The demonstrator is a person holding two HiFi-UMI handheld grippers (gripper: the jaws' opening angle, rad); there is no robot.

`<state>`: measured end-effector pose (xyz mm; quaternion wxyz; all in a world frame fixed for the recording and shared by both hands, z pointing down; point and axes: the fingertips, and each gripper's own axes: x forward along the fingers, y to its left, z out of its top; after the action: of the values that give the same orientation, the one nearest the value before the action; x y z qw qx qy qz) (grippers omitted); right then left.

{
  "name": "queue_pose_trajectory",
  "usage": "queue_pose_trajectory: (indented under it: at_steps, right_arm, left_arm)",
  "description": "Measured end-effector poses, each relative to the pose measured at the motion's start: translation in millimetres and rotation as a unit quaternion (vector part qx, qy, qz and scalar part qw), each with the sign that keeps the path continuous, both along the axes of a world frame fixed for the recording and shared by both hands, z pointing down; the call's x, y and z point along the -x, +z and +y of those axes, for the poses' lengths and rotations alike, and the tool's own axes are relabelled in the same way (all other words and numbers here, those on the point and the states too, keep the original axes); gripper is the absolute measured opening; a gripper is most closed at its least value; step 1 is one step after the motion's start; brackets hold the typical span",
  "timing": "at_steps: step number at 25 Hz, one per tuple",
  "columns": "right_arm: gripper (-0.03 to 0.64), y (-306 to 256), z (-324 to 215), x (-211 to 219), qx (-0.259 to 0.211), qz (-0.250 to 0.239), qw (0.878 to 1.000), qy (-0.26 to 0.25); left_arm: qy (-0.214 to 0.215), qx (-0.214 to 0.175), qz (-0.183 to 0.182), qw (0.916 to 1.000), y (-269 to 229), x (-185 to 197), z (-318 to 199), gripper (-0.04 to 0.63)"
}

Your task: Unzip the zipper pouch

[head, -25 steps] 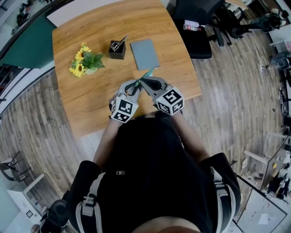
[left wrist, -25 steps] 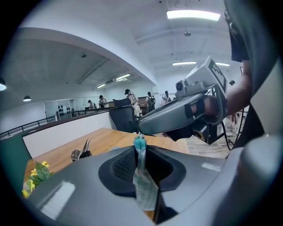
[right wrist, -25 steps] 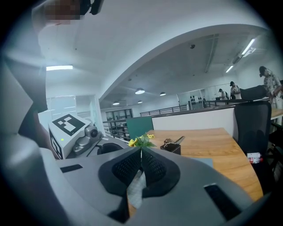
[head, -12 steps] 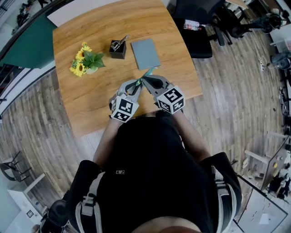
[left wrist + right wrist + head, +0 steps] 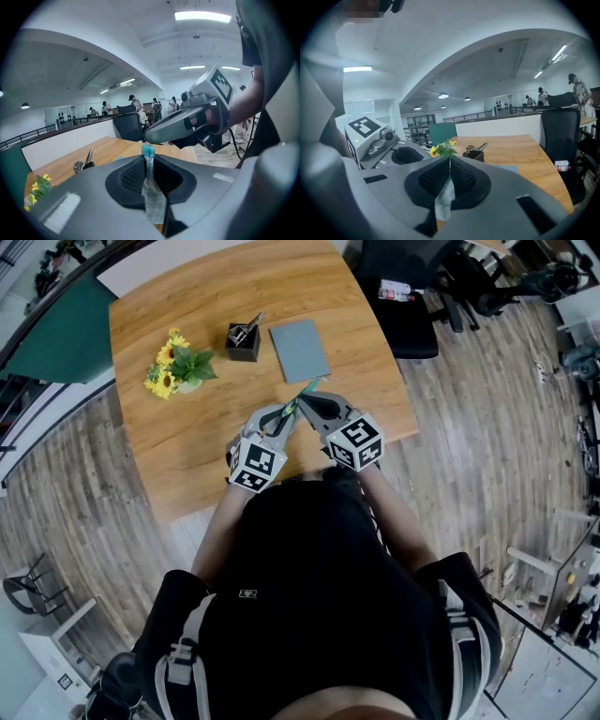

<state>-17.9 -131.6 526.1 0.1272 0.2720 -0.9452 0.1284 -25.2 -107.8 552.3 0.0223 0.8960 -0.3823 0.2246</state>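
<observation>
Zipper pouch (image 5: 305, 389) of pale fabric hung above the wooden table's (image 5: 187, 456) near edge. The left gripper (image 5: 148, 161) was clamped below its teal zip end (image 5: 148, 151) and the right gripper (image 5: 449, 164) was clamped on its fabric. A steady, opposed pull along the zip looked best.
</observation>
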Motion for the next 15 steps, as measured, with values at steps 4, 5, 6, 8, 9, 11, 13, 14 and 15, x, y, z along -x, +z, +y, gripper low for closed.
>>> queue_pose_trajectory:
  at_steps: [4, 5, 6, 8, 9, 11, 13, 14, 15]
  right_arm:
    - [0.008, -1.2, -0.3, -1.8, 0.000, 0.000, 1.000, 0.000]
    - [0.008, -1.1, -0.7, -2.2, 0.000, 0.001, 1.000, 0.001]
    - [0.006, -0.8, -1.1, -2.7, 0.000, 0.001, 1.000, 0.002]
    - [0.008, 0.1, -2.2, -3.7, 0.001, 0.002, 1.000, 0.004]
    - [0.006, 0.4, -2.9, -4.3, 0.001, 0.002, 1.000, 0.005]
    - [0.006, 0.7, -3.5, -5.2, 0.002, 0.003, 1.000, 0.006]
    - [0.008, 1.6, -3.8, -6.1, 0.001, 0.005, 1.000, 0.006]
    - [0.006, 2.2, -4.2, -6.8, 0.002, 0.005, 1.000, 0.007]
    - [0.006, 2.6, -4.7, -7.5, 0.002, 0.005, 1.000, 0.008]
  left_arm:
    - [0.003, 0.000, -0.001, 1.0000, -1.5, -1.8, 0.0, 0.035]
    - [0.003, 0.000, -0.002, 1.0000, -1.4, -2.2, -0.1, 0.034]
    - [0.003, 0.001, -0.002, 1.0000, -1.1, -2.5, -0.2, 0.035]
    - [0.004, 0.002, -0.001, 1.0000, -0.6, -3.0, -0.3, 0.035]
    - [0.004, 0.002, 0.000, 1.0000, -0.8, -3.1, -0.2, 0.034]
    - [0.004, 0.002, 0.001, 1.0000, -1.3, -3.2, 0.2, 0.034]
    - [0.005, 0.002, 0.002, 1.0000, -1.5, -3.5, 0.8, 0.034]
    - [0.005, 0.002, 0.002, 1.0000, -1.5, -3.7, 1.0, 0.034]
    - [0.005, 0.002, 0.002, 1.0000, -1.5, -4.0, 1.0, 0.034]
